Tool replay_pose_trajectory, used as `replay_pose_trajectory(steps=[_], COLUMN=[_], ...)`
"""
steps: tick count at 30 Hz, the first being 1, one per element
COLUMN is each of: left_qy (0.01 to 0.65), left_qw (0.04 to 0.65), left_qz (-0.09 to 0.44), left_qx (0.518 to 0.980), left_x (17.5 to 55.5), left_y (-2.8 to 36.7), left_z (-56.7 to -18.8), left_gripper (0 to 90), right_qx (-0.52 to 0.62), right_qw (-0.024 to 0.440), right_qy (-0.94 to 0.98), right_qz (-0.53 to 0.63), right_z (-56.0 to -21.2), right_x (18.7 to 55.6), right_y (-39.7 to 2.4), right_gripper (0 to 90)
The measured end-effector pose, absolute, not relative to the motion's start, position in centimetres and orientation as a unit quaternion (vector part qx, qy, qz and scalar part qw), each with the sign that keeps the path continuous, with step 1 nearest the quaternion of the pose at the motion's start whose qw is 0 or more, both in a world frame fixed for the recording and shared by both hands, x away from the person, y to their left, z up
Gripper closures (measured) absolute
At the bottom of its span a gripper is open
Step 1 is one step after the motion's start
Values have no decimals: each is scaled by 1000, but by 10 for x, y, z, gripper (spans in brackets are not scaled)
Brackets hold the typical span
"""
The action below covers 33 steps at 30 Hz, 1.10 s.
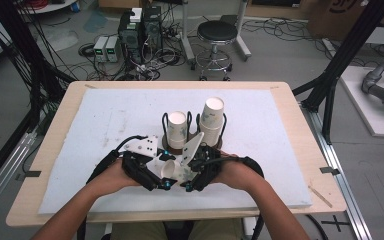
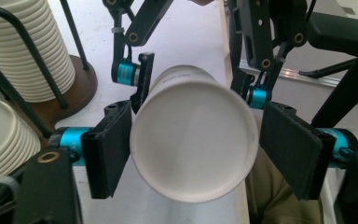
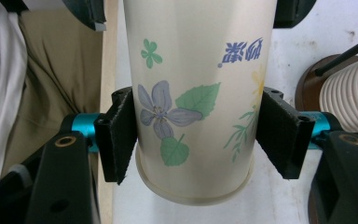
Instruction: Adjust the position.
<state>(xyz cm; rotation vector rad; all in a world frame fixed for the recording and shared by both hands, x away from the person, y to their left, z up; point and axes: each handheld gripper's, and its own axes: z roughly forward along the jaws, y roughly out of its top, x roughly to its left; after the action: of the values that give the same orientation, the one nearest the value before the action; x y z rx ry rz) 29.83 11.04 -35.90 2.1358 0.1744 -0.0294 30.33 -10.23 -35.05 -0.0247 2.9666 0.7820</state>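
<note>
The white paper cup with a printed flower pattern [image 3: 193, 100] lies on its side between both tools, above the near part of the white foam mat [image 1: 100, 130]. The right gripper [image 3: 193, 137] clamps the cup body, both pads pressed against its wall. The left gripper [image 2: 193, 149] straddles the cup's base end (left pad touching, right pad just clear), so its jaws stand partly open. Behind stands the black wire rack [image 1: 166, 122] holding stacked white cups [image 1: 212, 120].
</note>
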Motion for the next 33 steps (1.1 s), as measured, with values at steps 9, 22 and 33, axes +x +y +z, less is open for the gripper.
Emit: replay_pose_trajectory(steps=[9, 22, 33], left_qy=[67, 87, 106], left_qw=[464, 499, 552], left_qz=[-10, 5, 2], left_qx=[883, 862, 827], left_x=[299, 302, 306], left_y=[108, 119, 140], left_z=[-361, -362, -367], left_gripper=[353, 370, 369], right_qx=[-10, 34, 89], right_qw=[31, 41, 56], right_qy=[971, 948, 884], right_qz=[236, 313, 455], right_z=[-352, -350, -351], right_x=[302, 302, 302], right_y=[-99, -112, -145], right_gripper=[349, 214, 212])
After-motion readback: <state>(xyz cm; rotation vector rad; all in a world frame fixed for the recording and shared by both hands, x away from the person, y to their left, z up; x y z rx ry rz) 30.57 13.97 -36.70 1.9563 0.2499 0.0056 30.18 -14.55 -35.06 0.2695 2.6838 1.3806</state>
